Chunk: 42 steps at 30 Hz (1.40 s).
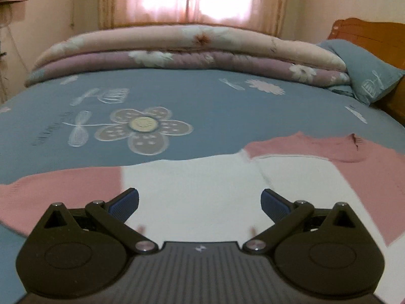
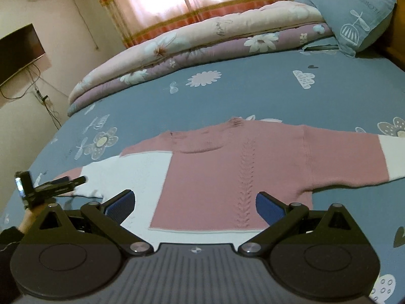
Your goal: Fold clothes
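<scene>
Right wrist view: a folded quilt (image 2: 192, 50) and a blue pillow (image 2: 354, 17) are seen at the far side of the bed (image 2: 227, 96); a wall-mounted screen (image 2: 17, 50) is seen at left.
Obstruction: nothing is laid on the sweater.
Sweater (image 2: 227, 172): spread flat on the bed, pink with white panels, a cable stitch down the front.
Left claw (image 1: 200, 206): held wide over the white panel, nothing gripped.
Right claw (image 2: 195, 206): held wide above the hem, nothing gripped.
</scene>
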Motion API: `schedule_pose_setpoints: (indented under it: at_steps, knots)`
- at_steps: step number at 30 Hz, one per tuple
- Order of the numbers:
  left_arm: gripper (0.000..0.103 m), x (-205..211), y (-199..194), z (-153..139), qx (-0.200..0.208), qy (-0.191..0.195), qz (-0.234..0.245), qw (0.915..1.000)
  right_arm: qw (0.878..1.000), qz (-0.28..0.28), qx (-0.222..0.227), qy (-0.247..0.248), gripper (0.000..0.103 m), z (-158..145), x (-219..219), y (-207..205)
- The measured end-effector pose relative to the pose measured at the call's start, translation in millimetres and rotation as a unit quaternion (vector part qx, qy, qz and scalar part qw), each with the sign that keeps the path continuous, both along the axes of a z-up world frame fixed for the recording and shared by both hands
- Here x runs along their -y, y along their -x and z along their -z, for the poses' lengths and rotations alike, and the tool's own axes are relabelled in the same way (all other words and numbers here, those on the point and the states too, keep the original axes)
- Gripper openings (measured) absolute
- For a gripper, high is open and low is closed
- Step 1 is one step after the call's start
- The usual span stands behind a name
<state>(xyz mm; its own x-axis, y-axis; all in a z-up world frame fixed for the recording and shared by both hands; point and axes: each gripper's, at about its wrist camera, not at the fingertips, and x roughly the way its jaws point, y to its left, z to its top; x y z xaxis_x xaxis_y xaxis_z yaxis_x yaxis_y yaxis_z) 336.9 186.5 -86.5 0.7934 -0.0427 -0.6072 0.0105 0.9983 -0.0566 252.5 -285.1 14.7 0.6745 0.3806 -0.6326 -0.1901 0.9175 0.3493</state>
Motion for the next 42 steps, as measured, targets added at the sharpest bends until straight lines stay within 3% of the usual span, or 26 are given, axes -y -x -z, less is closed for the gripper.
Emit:
schedule_pose_setpoints:
  at_steps: [5, 7, 12, 17, 20, 22, 26, 31, 34, 38, 42]
  knots:
    - [0.102, 8.4, -8.5, 28.1, -0.061, -0.021, -0.005, 0.9979, 1.000, -0.010, -0.002, 0.009, 0.103, 1.1, -11.7, 3.1]
    - [0.102, 2.5, 7.5, 31.4, -0.041, -0.013, -0.007, 0.9991, 1.000, -0.015, -0.008, 0.022, 0.103, 3.9, -15.3, 2.1]
    - [0.102, 2.3, 24.8, 20.8, -0.068, -0.052, 0.022, 0.9961, 0.999, -0.011, -0.019, 0.038, 0.103, 15.1, -19.5, 0.5]
    - [0.102, -25.1, 8.9, -9.3, 0.012, -0.030, -0.011, 0.9994, 0.999, -0.002, -0.031, 0.028, 0.103, 25.1, -19.4, -2.6]
    - [0.102, -49.8, -20.3, 0.1, -0.009, 0.000, -0.079, 0.9969, 0.999, 0.001, -0.036, 0.027, 0.103, 28.2, -19.8, -3.5]
    - [0.102, -59.1, -28.2, 13.8, -0.034, 0.013, -0.094, 0.9949, 0.999, -0.001, -0.035, 0.028, 0.103, 28.7, -19.8, -2.7]
    - [0.102, -56.3, -4.5, 34.9, -0.030, -0.028, -0.089, 0.9952, 0.999, 0.005, -0.036, 0.039, 0.103, 31.3, -16.4, -4.6]
    - [0.102, -69.3, 28.8, 31.7, -0.015, -0.039, -0.078, 0.9961, 0.998, 0.015, -0.045, 0.036, 0.103, 40.2, -13.6, -8.0]
    - [0.102, -75.9, 20.5, 15.4, -0.027, -0.024, -0.095, 0.9948, 0.998, 0.012, -0.050, 0.033, 0.103, 43.6, -14.4, -7.2]
    - [0.102, -71.0, 1.3, -6.1, 0.006, 0.026, -0.082, 0.9963, 0.998, 0.009, -0.047, 0.031, 0.103, 43.2, -19.4, -8.2]
    - [0.102, -44.2, -37.1, -2.2, 0.009, -0.015, -0.061, 0.9980, 0.998, 0.003, -0.045, 0.036, 0.103, 43.2, -25.6, -8.9]
